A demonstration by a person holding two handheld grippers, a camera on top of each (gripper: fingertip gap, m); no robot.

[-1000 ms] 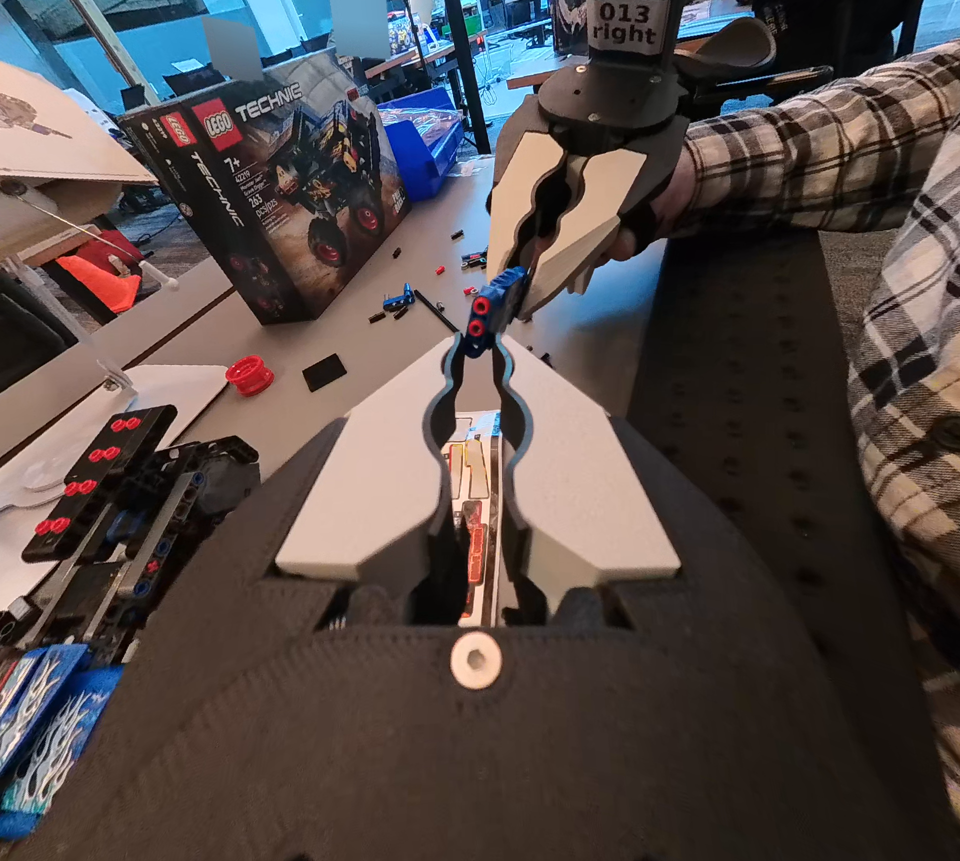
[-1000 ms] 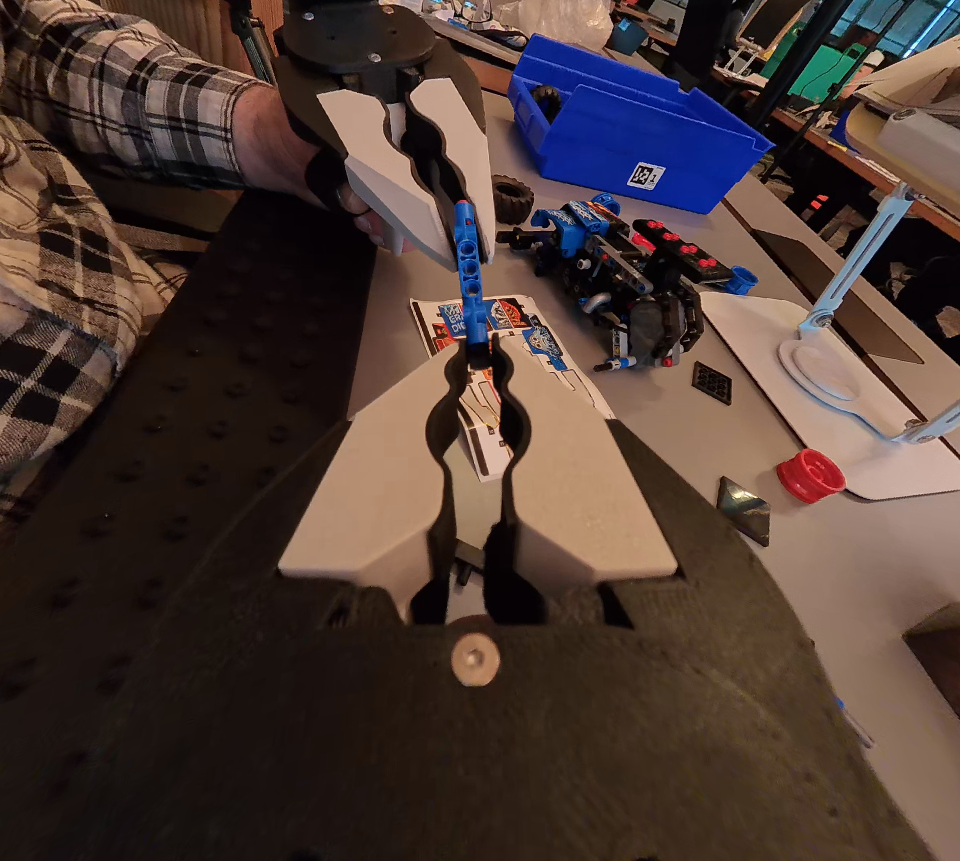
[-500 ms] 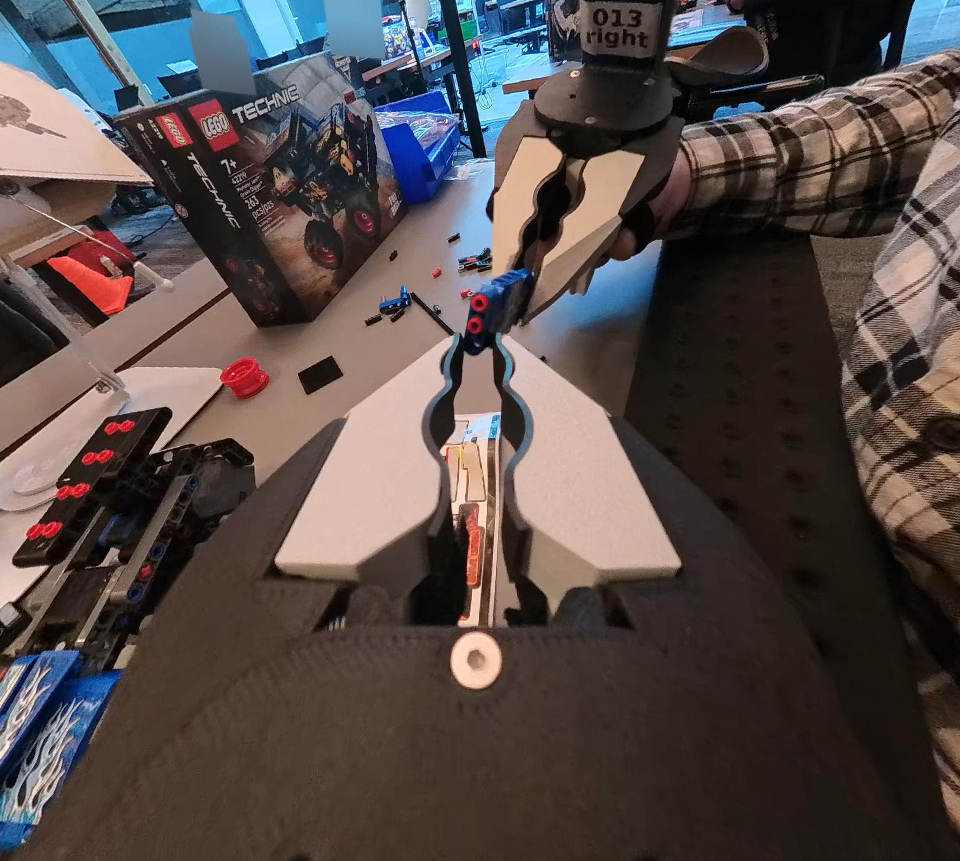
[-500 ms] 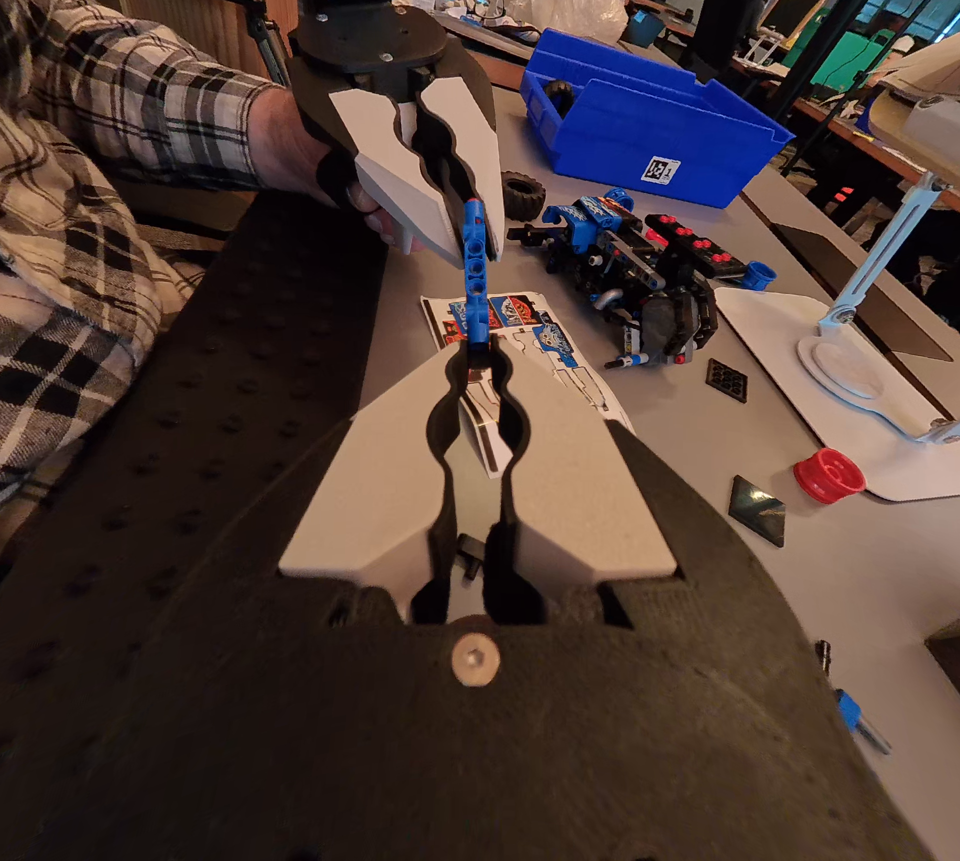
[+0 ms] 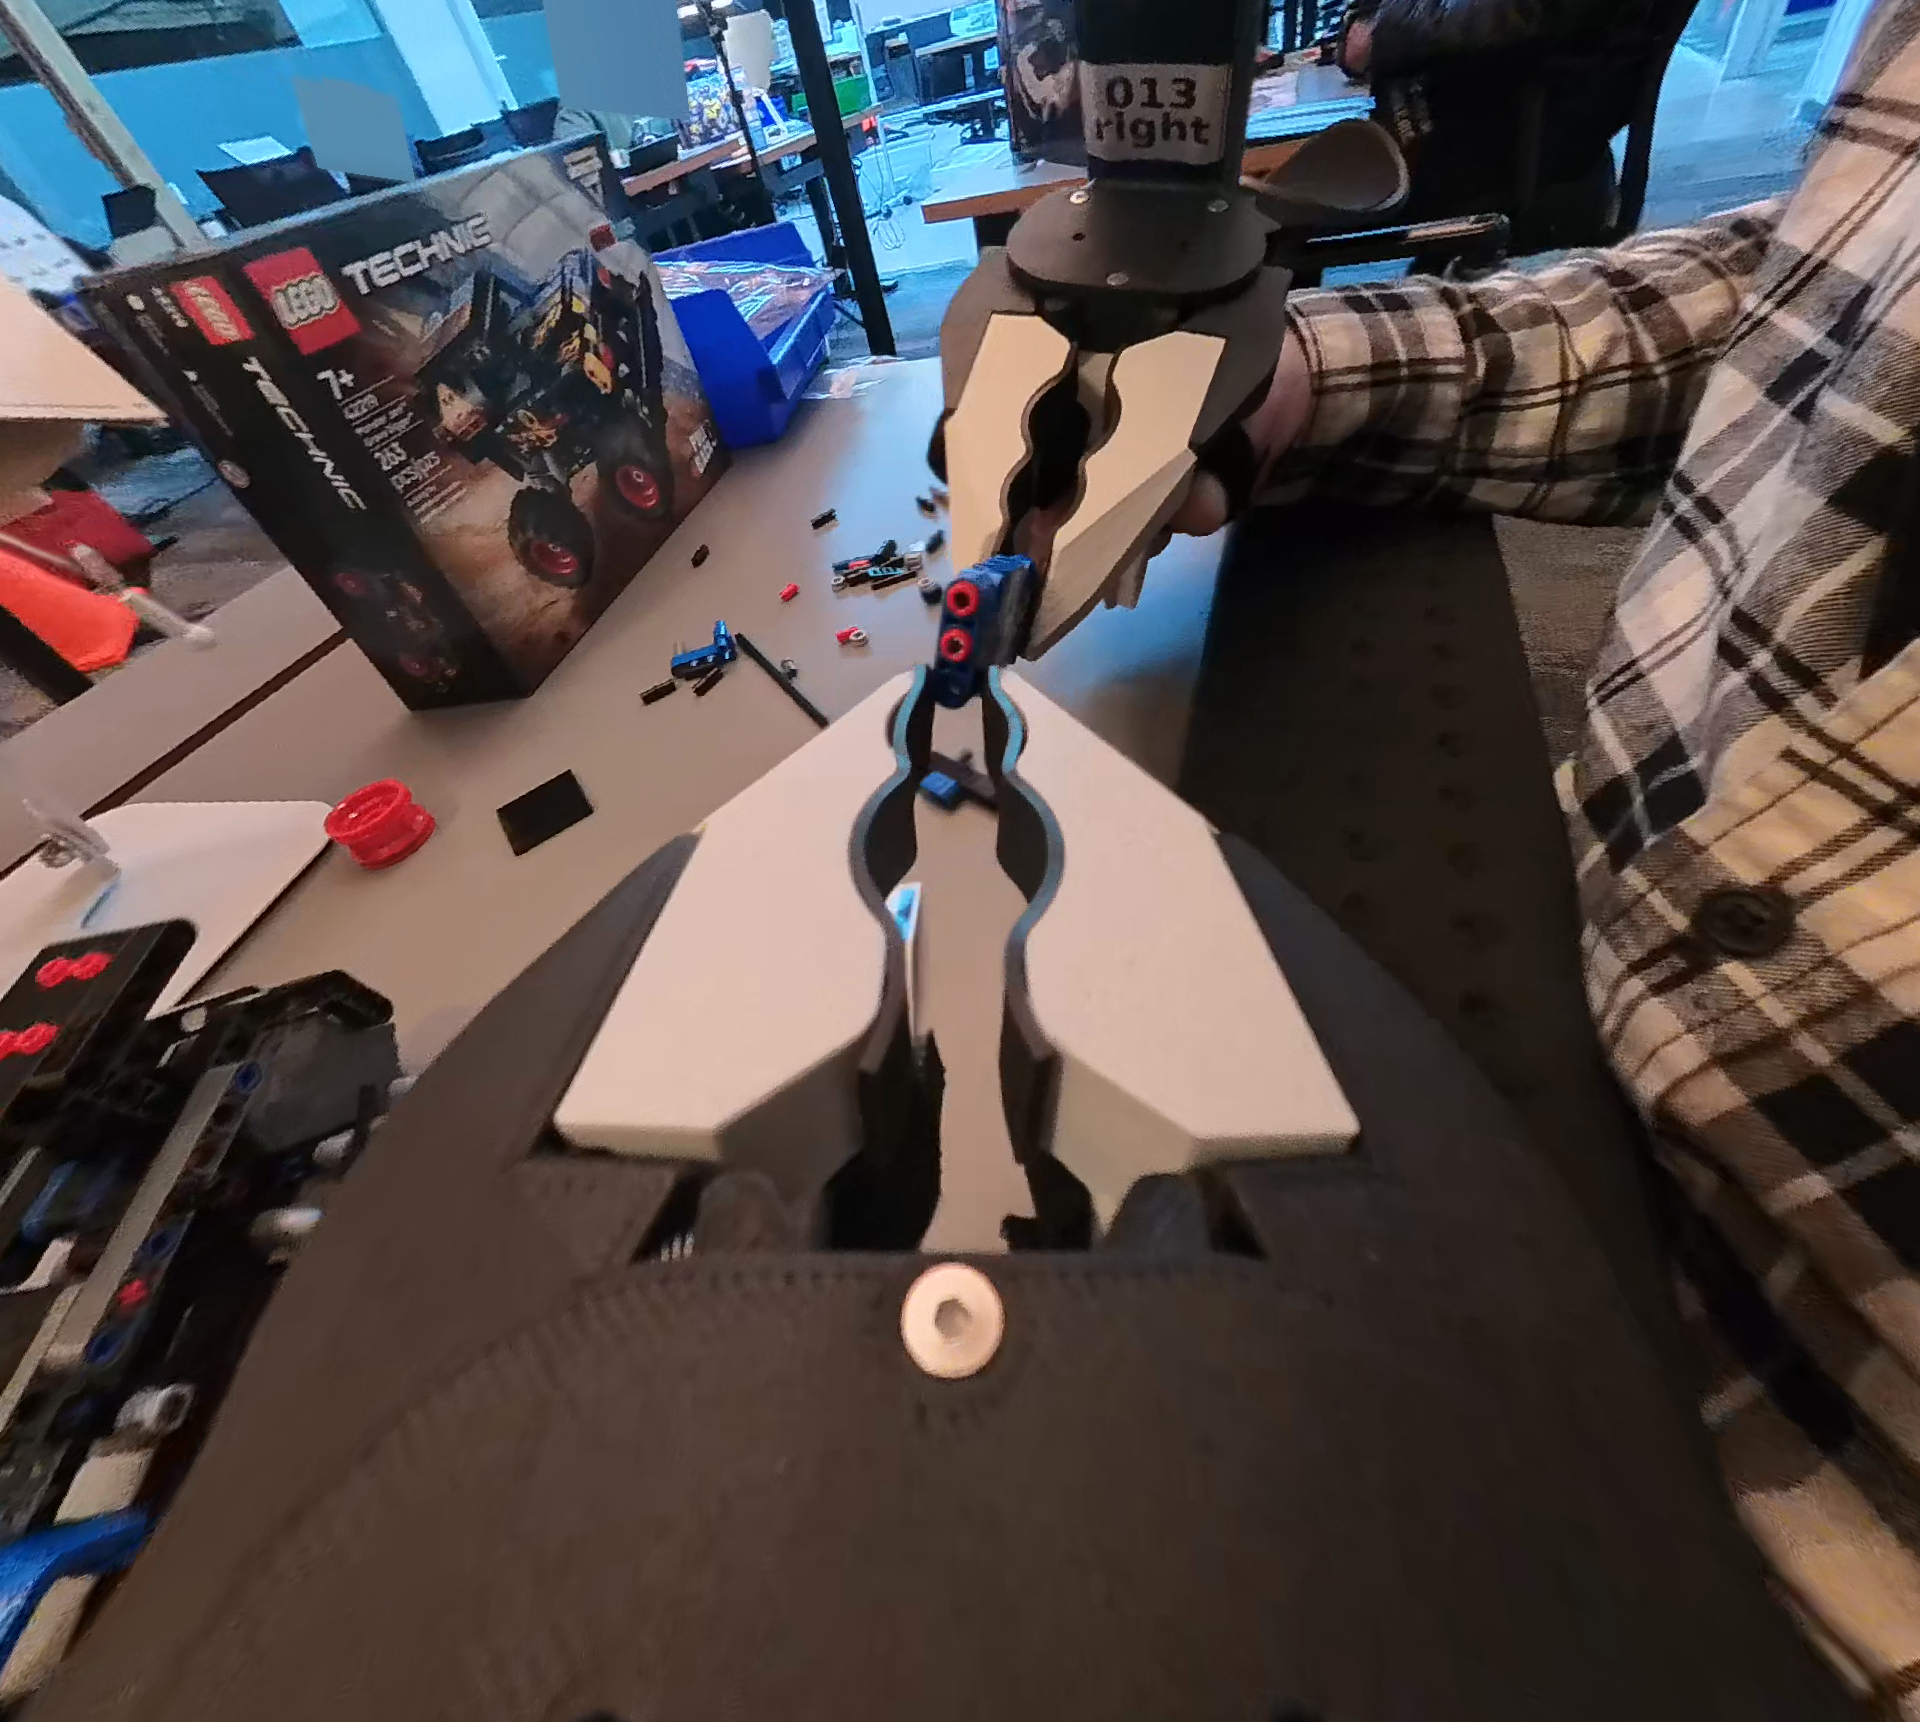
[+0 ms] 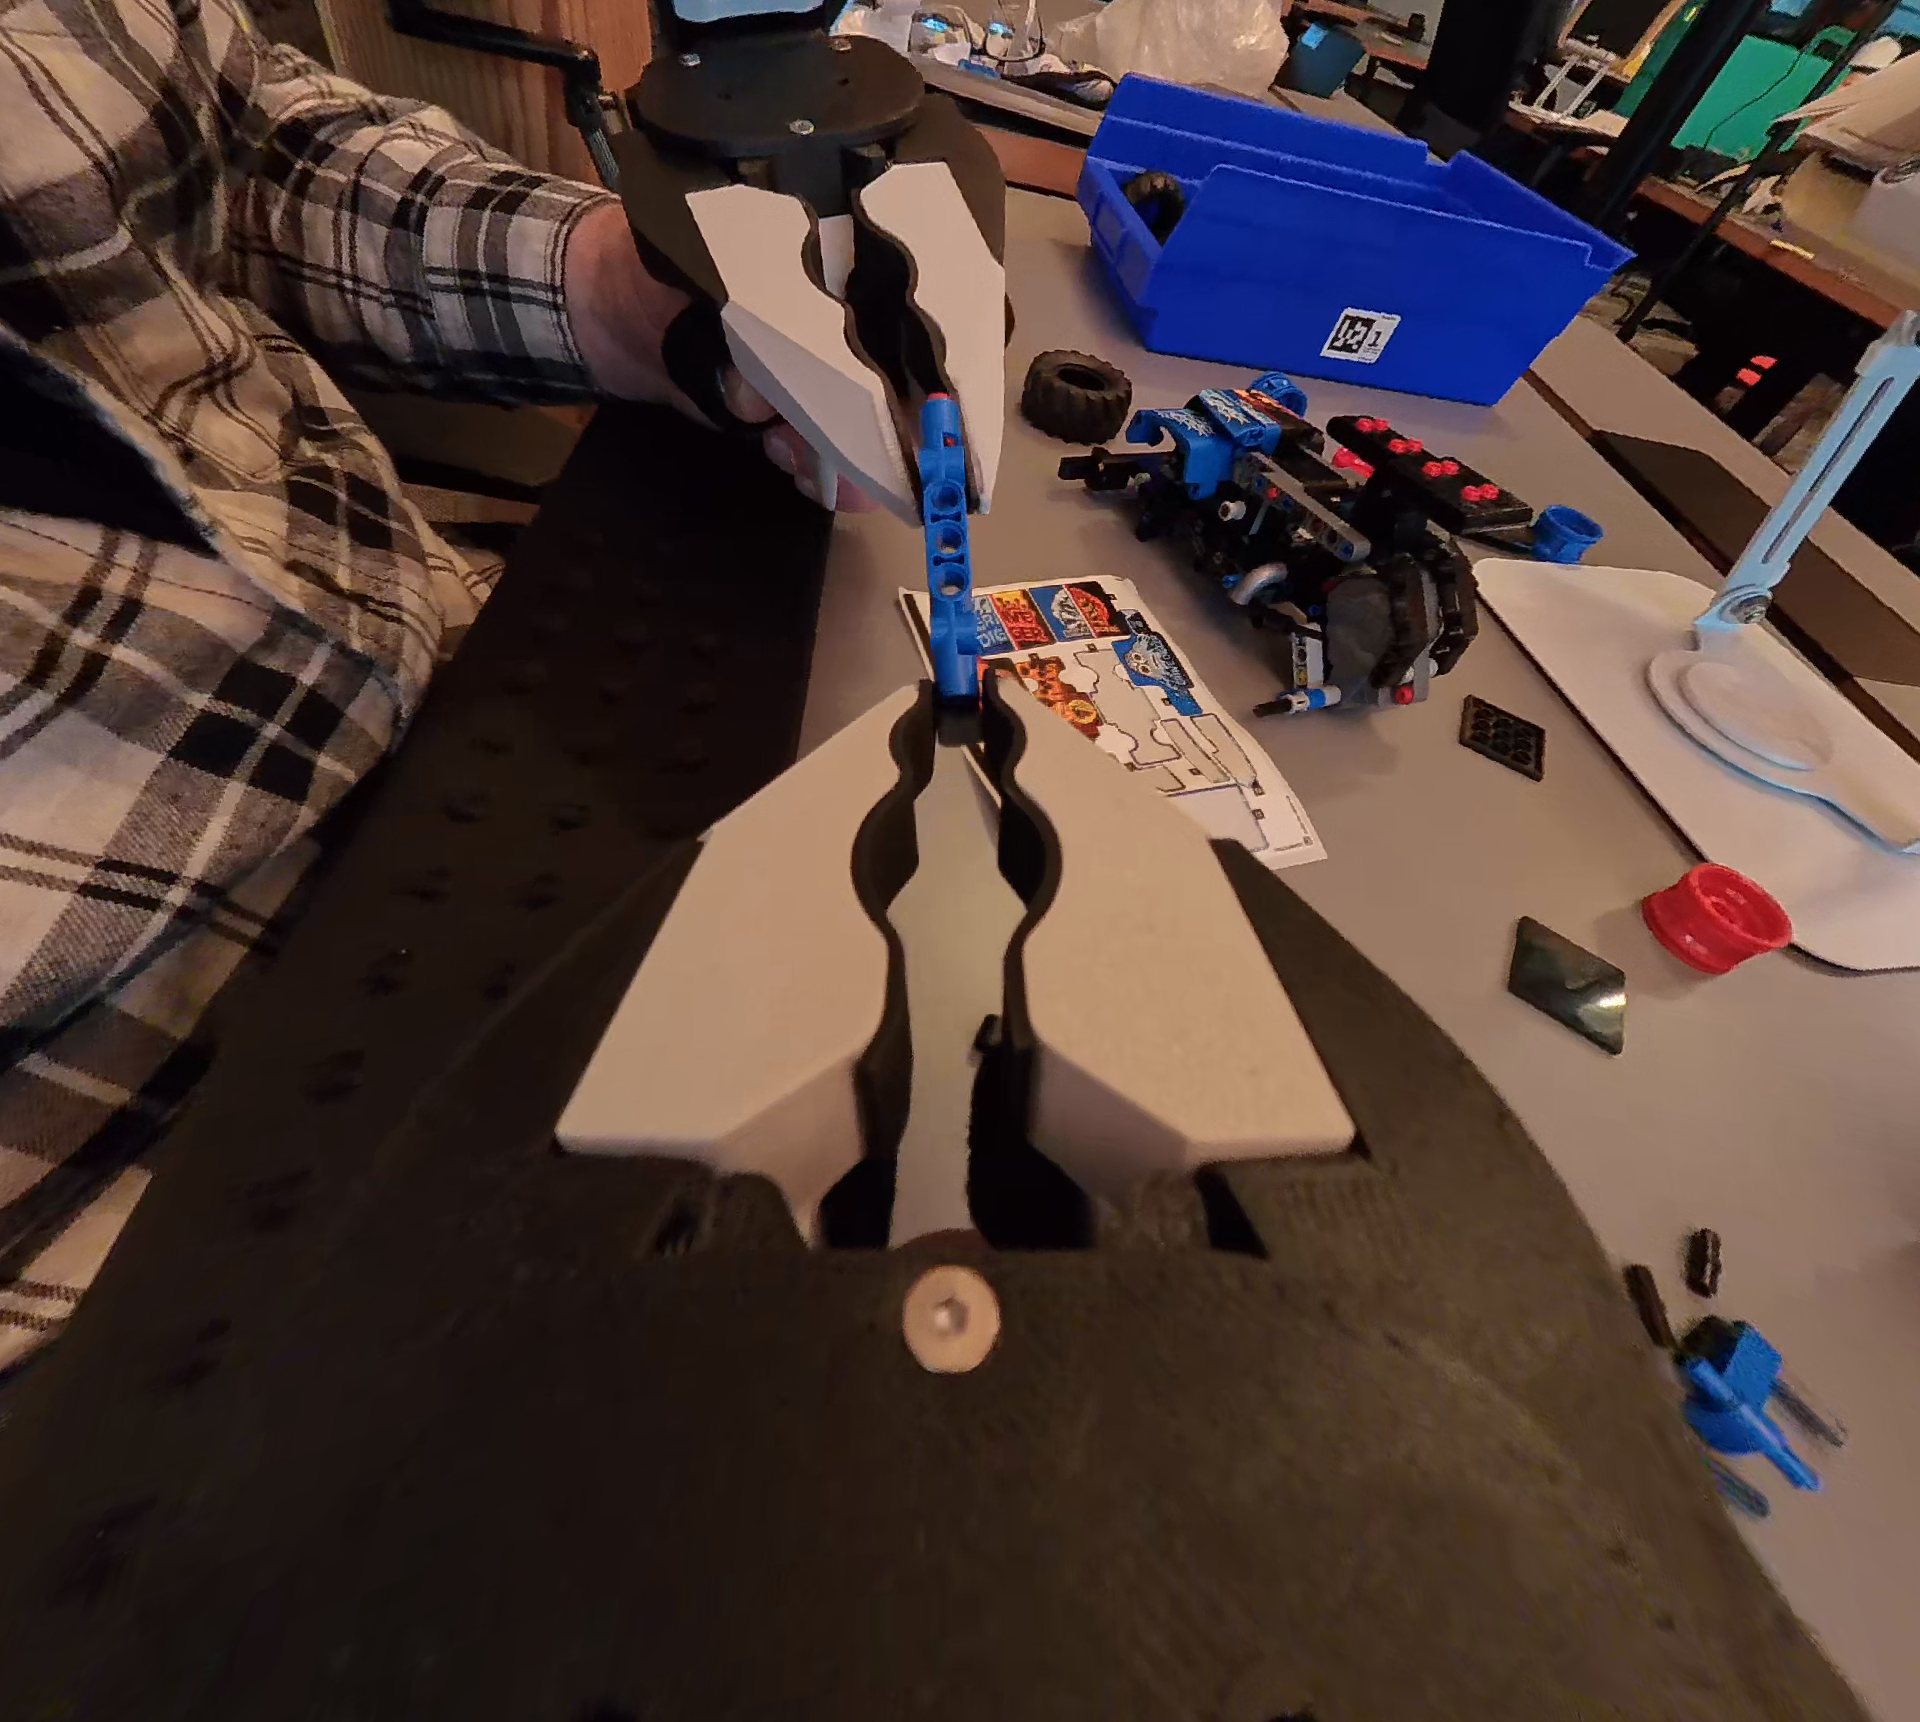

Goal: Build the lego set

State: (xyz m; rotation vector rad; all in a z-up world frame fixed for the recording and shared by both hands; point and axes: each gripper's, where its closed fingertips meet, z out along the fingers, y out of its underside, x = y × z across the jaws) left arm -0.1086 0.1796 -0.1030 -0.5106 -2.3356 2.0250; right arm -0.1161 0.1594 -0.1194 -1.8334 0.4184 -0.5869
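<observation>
A blue Technic beam with red pins (image 5: pixel 971 628) is held in the air between both grippers, one at each end. My left gripper (image 5: pixel 954 685) is shut on its near end. The right gripper (image 5: pixel 1027 571) faces it from above and grips the far end. In the right wrist view my right gripper (image 6: pixel 956 698) is shut on the beam's lower end (image 6: pixel 948 550), and the left gripper (image 6: pixel 940 472) clamps the upper end. The part-built truck model (image 6: pixel 1309 529) lies on the grey table, also at the left edge of the left wrist view (image 5: pixel 125 1153).
A sticker sheet (image 6: pixel 1122 696), a black tyre (image 6: pixel 1075 394) and a blue bin (image 6: pixel 1340 270) lie beyond the beam. A red wheel hub (image 5: pixel 379 822), a black tile (image 5: pixel 543 812), the set's box (image 5: pixel 436 425) and loose small parts (image 5: pixel 873 571) are on the table. A black perforated mat (image 5: pixel 1371 737) lies along the person's side. Left and right tips are no more than a few centimetres apart. From either gripper's tips it is about 20 centimeters to the part-built truck model (image 6: pixel 1309 529). My left wrist view (image 5: pixel 201 1185) looks at it from another angle.
Both grippers keep their hold on the beam and have shifted together along the table. The sticker sheet has left the gap between my left fingers. A loose blue part has come into the right view.
</observation>
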